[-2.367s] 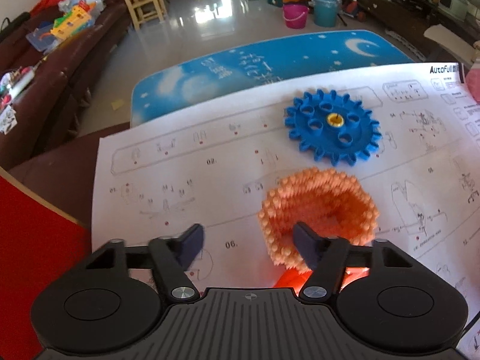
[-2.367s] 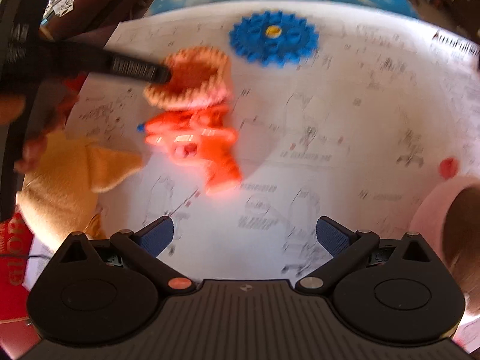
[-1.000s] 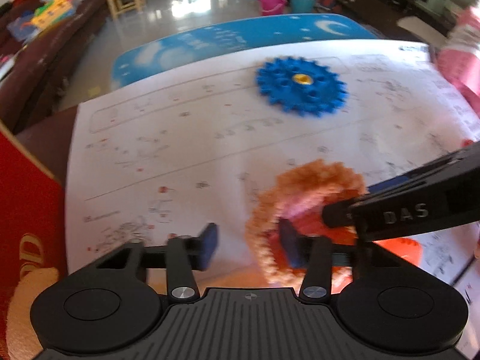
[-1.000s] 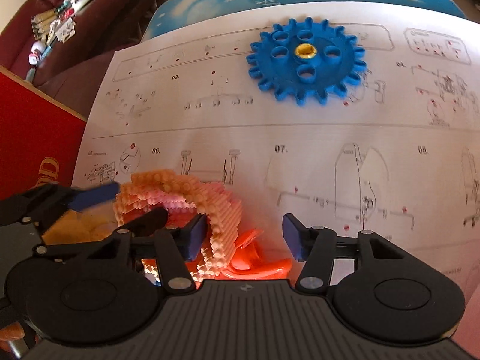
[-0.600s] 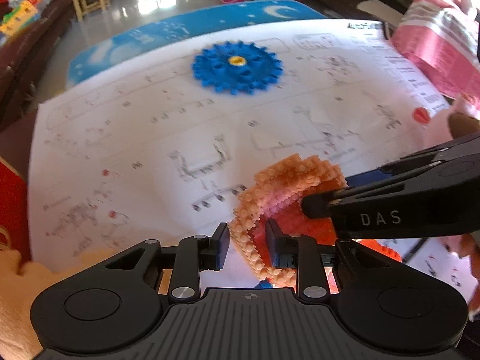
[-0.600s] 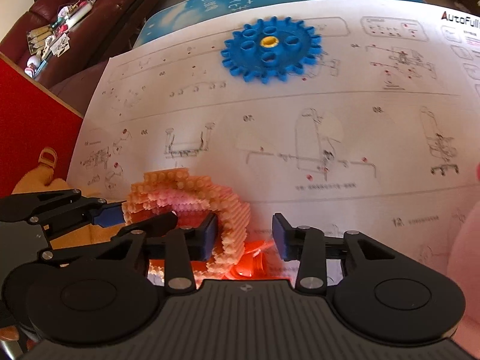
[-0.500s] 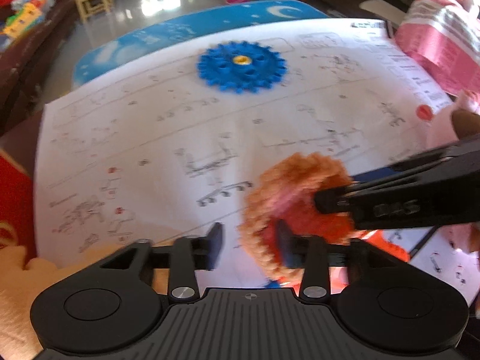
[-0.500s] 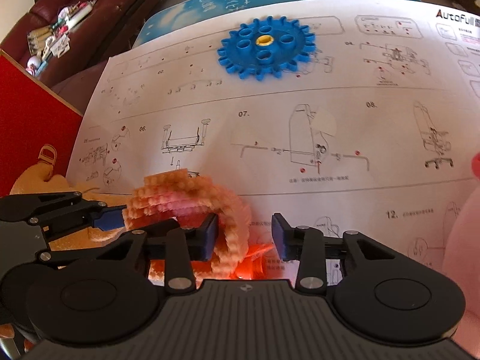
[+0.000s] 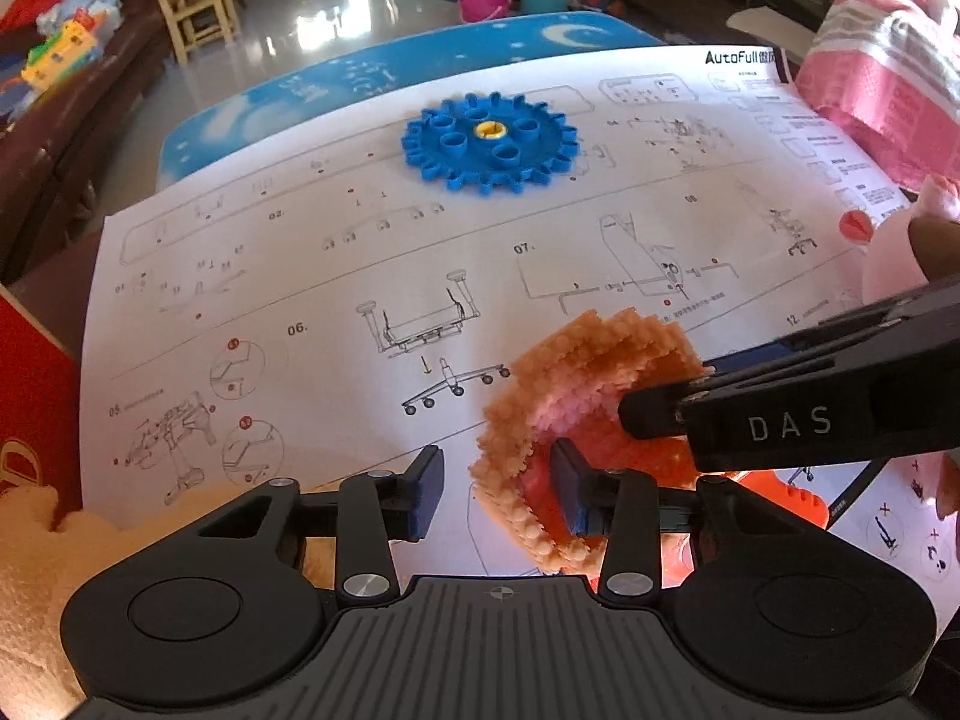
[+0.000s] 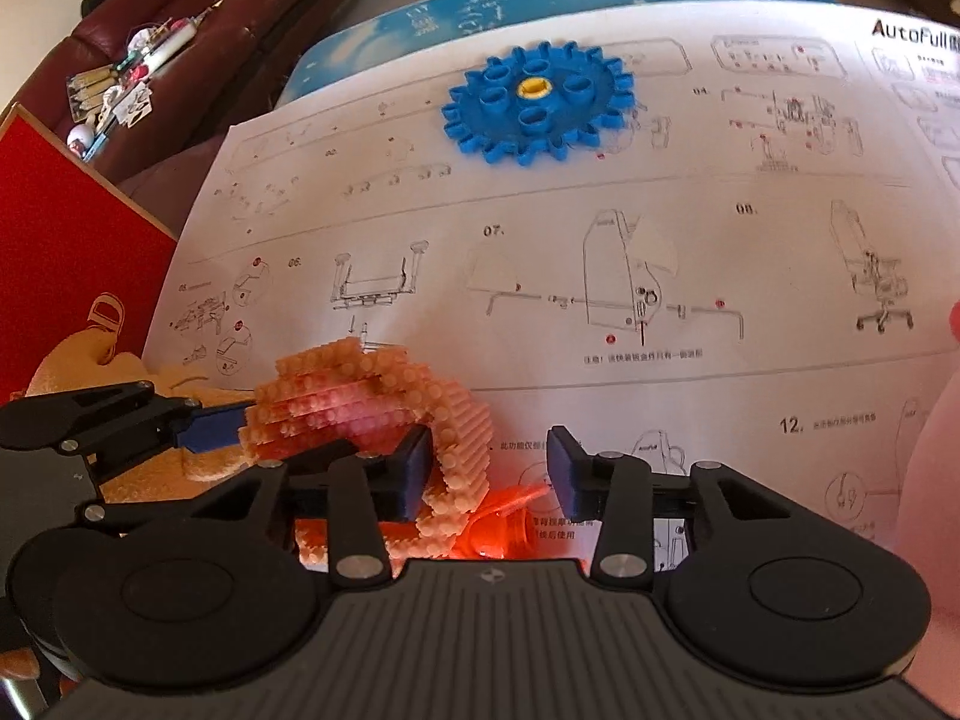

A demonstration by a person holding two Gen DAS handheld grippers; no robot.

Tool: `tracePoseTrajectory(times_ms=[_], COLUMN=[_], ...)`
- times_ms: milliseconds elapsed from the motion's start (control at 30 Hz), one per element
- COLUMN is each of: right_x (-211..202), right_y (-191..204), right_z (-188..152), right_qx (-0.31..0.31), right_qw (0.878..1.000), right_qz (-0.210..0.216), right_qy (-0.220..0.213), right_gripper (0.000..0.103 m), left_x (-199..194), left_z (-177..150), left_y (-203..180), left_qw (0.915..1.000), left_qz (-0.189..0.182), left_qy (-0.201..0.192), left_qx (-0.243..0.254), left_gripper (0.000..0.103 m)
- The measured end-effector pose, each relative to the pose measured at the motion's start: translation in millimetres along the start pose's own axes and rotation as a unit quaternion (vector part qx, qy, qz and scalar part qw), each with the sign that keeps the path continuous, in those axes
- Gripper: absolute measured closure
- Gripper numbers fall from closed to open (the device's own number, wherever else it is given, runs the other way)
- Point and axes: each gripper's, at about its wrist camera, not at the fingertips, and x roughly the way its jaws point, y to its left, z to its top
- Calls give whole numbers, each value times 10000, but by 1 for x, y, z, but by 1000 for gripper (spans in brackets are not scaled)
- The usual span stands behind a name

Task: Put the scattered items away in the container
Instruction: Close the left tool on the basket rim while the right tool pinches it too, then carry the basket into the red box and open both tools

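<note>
Both grippers work on the same thing: a peach, knobbly bowl (image 9: 576, 384) lying on its side near the near edge of a big sheet of assembly instructions (image 9: 336, 252) that covers most of the tabletop. The left gripper (image 9: 497, 489) has the bowl's left wall between its jaws and they are closing; the right pad lies against the inside, while the left pad stands clear of the outside, so nothing is pinched. From the right wrist view, the right gripper (image 10: 487, 471) straddles the opposite wall, its jaws opening a little; the inner pad looks to touch the wall, the outer one stands apart. The black arm of the right gripper crosses in front of the bowl in the left view and hides its right side. Under the bowl a bright orange plastic toy (image 10: 504, 525) glows, mostly covered, so I can't tell its shape. Farther back, toward the far edge of the sheet, a blue toy gear (image 9: 489, 144) with a yellow hub lies flat, well apart. A red box (image 10: 66, 252) stands at the left edge, with a tan plush toy (image 10: 90, 360) beside it, and pink cloth (image 9: 882, 72) bunches at the far right corner.
</note>
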Motion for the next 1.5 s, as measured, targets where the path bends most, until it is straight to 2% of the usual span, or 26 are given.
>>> tracePoseTrajectory(times_ms=[33, 133, 167, 200, 233, 267, 300, 333, 367, 400, 433, 467, 500, 633, 733, 800, 1200, 1300, 1500], right_x=[0, -2, -1, -1, 0, 1, 1, 2, 3, 4, 5, 6, 7, 6, 0, -5, -55, -71, -105], right_y=[-1, 0, 2, 5, 7, 10, 12, 13, 13, 13, 13, 13, 15, 25, 22, 23, 55, 77, 150], right_z=[-1, 0, 0, 1, 1, 1, 1, 2, 2, 2, 2, 3, 4, 6, 4, 4, 11, 16, 34], right_qx=[46, 74, 7, -72, -132, -180, -212, -230, -239, -239, -223, -204, -216, -320, -254, -197, -553, -766, -1454], right_qw=[10000, 10000, 10000, 10000, 9999, 9998, 9998, 9997, 9997, 9997, 9997, 9997, 9997, 9994, 9996, 9997, 9973, 9946, 9804], right_qz=[28, 24, 42, 50, 52, 50, 43, 37, 44, 72, 90, 99, 66, -79, 44, 110, 80, 120, 500], right_qy=[-4, -5, 12, 22, 1, -12, -29, -25, -5, -9, -14, -12, -3, 61, 65, 40, -479, -695, -1228], right_gripper=[55, 60, 65, 69, 71, 73, 74, 75, 75, 75, 75, 75, 78, 78, 78, 78, 78, 78, 78], left_x=[-1, -3, -4, -3, -3, -3, -1, 0, 0, 1, 1, 1, 2, -4, -13, -21, -86, -116, -189], left_z=[0, -3, -4, -5, -6, -6, -7, -8, -7, -5, -4, -2, -1, -4, -4, -2, 9, 10, 7], left_y=[0, -4, -6, -8, -10, -11, -11, -7, -2, 3, 8, 13, 14, 10, 13, 12, 13, 26, 76], left_qw=[10000, 10000, 9999, 9997, 9993, 9983, 9969, 9968, 9978, 9987, 9994, 9995, 9989, 9991, 9986, 9991, 9979, 9942, 9783], left_qz=[-52, 35, 74, 157, 282, 504, 707, 719, 617, 485, 286, 16, -180, -145, -260, -184, 210, 483, 1145], left_qy=[7, 7, -16, -24, -26, -43, -53, -34, 15, 92, 157, 216, 271, 246, 194, 119, -425, -729, -1433], left_qx=[-16, 63, 121, 198, 237, 291, 351, 349, 248, 88, -73, -222, -330, -301, -415, -353, -439, -623, -968], left_gripper=[82, 83, 80, 59, 50, 31, 22, 23, 28, 41, 48, 70, 82, 82, 82, 82, 82, 82, 82])
